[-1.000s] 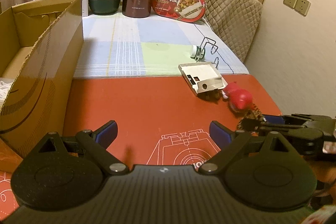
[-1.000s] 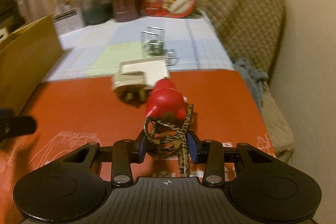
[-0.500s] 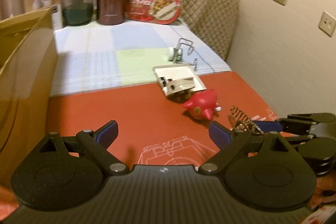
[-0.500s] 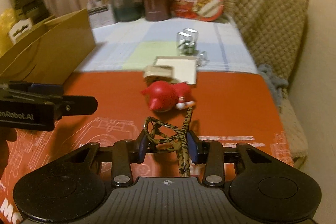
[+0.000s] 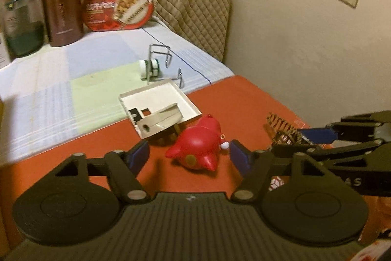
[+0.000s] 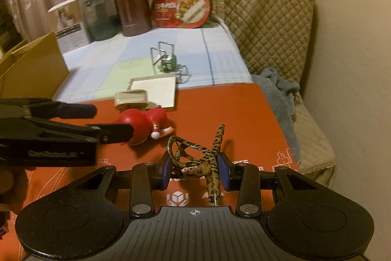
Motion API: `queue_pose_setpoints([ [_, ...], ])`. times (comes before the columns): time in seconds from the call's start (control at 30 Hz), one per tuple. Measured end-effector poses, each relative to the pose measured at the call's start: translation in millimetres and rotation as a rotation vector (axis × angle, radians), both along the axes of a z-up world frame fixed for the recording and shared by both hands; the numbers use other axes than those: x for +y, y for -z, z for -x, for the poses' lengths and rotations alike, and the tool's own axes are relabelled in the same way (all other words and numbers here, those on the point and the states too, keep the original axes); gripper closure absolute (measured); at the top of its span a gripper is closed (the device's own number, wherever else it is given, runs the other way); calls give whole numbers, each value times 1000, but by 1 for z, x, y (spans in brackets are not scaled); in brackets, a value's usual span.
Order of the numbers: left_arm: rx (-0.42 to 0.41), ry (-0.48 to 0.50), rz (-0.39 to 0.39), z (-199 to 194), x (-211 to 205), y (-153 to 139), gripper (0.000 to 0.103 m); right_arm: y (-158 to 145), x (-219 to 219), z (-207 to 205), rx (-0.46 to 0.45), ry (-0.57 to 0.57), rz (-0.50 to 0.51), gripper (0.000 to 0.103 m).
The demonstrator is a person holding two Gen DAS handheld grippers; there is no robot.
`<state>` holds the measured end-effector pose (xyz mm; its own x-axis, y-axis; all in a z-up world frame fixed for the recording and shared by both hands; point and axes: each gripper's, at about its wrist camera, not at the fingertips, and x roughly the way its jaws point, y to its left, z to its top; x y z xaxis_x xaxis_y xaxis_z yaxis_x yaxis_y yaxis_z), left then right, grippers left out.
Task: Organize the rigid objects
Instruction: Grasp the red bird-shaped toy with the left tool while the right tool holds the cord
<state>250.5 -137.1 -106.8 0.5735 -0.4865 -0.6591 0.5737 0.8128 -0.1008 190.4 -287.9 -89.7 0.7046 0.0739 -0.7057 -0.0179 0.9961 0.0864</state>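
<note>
The left tool (image 5: 189, 154), low in the left wrist view, has just been closing; its blue pads flank a red toy figure (image 5: 198, 147) lying on the red desk (image 5: 97, 138) at frame centre, gaps showing on both sides, so nothing is gripped. Just behind the toy sits a white tray (image 5: 158, 102). In the right wrist view, the right tool (image 6: 193, 171) at lower centre pinches a leopard-patterned cord (image 6: 207, 158), looped and tangled.

Left gripper (image 5: 189, 154) fingers (image 5: 139, 155) closing, right gripper (image 6: 194, 171) clamped.
</note>
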Motion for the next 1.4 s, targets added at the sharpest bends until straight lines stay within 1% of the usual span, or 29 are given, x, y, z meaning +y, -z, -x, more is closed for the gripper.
queue_pose_setpoints([
  [0.03, 4, 13, -9, -2, -4, 3, 46, 0, -1, 0, 1, 5, -4, 67],
  [0.1, 12, 35, -17, -6, -10, 7, 48, 1, -2, -1, 2, 10, -6, 67],
  [0.17, 14, 40, -27, -8, -14, 10, 56, 1, -2, -1, 4, 15, -4, 67],
  [0.27, 23, 33, -25, -7, -13, 11, 57, 3, -1, -2, 10, 14, -7, 67],
  [0.37, 32, 14, -42, 4, -6, 8, 57, 3, 2, -2, 14, 1, -16, 67],
  [0.43, 39, -6, -61, 17, 4, 6, 57, 4, 4, -1, 14, -15, -27, 67],
  [0.6, 65, -108, -85, 57, 42, 2, 57, 5, 17, 0, 21, -76, -61, 67],
  [0.7, 74, -134, -94, 74, 58, 0, 57, 6, 27, 2, 20, -111, -64, 67],
  [0.73, 67, -128, -102, 79, 60, -1, 57, 6, 30, 2, 20, -119, -64, 67],
  [0.77, 53, -113, -112, 83, 61, -2, 54, 6, 32, 3, 20, -123, -64, 67],
  [0.83, 14, -64, -158, 86, 57, -2, 50, 6, 34, 4, 21, -127, -61, 67],
  [0.87, -4, -37, -182, 86, 53, -2, 50, 7, 34, 4, 22, -127, -61, 67],
  [0.93, -24, 1, -204, 85, 46, -2, 50, 7, 34, 4, 26, -124, -60, 67],
  [1.07, -29, 35, -226, 75, 34, 6, 50, 8, 34, 4, 28, -120, -59, 67],
  [1.2, -34, 55, -269, 72, 28, 15, 52, 9, 35, 3, 31, -127, -61, 67],
  [1.23, -35, 54, -269, 71, 29, 16, 53, 10, 36, 3, 31, -128, -63, 67],
  [1.4, 2, 25, -235, 69, 35, 14, 54, 9, 39, 2, 29, -136, -68, 67],
])
